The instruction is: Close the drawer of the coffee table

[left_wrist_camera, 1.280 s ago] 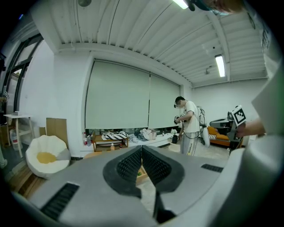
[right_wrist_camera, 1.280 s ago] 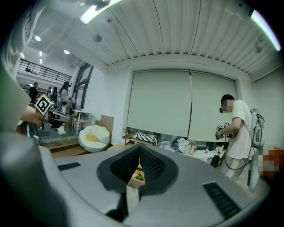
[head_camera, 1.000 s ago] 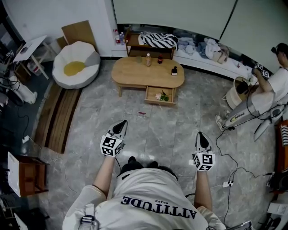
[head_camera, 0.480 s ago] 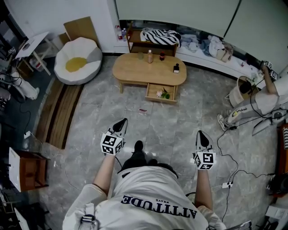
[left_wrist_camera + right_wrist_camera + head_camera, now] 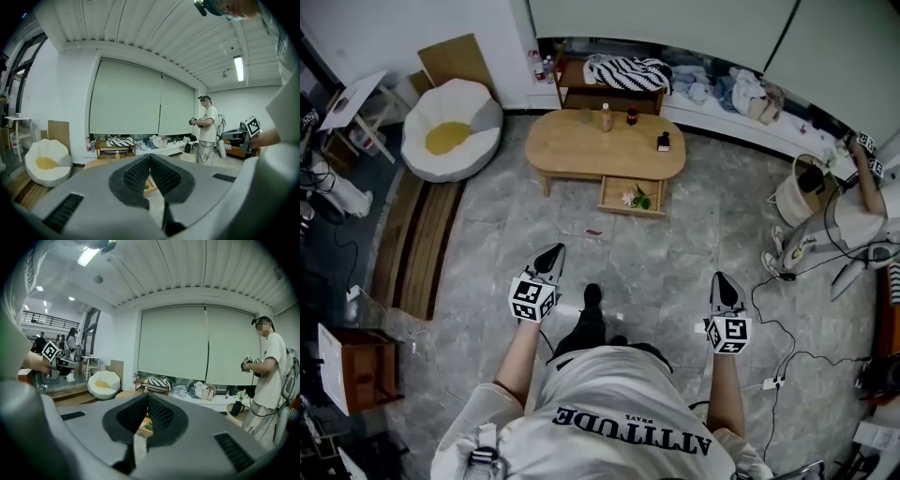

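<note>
One left gripper (image 5: 554,250), one right gripper (image 5: 722,278), one coffee table (image 5: 577,142), one open drawer (image 5: 614,195)

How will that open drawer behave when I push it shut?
The drawer likely pushes lightly: it looks shallow, with only a flower sprig visible inside. Pushing its front off-centre might skew it, since it is wide. A hard shove could jolt the coffee table and tip the slim bottle on top.
</note>
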The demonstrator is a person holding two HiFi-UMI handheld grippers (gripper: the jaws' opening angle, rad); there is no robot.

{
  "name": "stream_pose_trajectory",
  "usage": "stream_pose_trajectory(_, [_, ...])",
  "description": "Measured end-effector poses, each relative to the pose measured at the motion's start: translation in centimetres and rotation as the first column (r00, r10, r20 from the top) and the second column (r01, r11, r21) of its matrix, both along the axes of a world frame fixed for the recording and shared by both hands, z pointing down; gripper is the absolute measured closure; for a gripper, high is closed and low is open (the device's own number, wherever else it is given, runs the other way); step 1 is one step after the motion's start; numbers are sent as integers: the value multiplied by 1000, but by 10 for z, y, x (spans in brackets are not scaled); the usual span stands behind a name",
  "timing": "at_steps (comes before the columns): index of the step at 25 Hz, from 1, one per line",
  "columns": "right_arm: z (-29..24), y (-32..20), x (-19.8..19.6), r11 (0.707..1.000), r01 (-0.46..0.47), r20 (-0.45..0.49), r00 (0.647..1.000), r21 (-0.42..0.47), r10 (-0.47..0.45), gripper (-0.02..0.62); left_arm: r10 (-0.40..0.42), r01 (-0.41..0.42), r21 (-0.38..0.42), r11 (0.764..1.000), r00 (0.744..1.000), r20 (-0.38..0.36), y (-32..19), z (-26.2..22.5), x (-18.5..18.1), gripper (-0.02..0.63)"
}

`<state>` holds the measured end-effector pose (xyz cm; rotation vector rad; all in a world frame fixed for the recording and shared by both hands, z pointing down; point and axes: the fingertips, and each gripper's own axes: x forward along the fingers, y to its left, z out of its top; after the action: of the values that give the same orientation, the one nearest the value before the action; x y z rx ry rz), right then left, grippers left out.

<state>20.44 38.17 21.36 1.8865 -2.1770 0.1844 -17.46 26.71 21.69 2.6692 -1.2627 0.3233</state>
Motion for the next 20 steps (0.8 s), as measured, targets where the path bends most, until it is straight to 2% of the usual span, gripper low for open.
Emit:
stream_pose_trajectory(13, [6, -99, -15, 995, -79, -25, 997, -56, 78, 577, 79, -78, -12, 997, 997, 9, -131, 4, -1, 584])
stream_pose_trajectory(20, [14, -165, -28, 988, -126, -36, 992, -89, 123, 575, 118, -118, -44, 992, 993, 0, -210, 16, -11, 584])
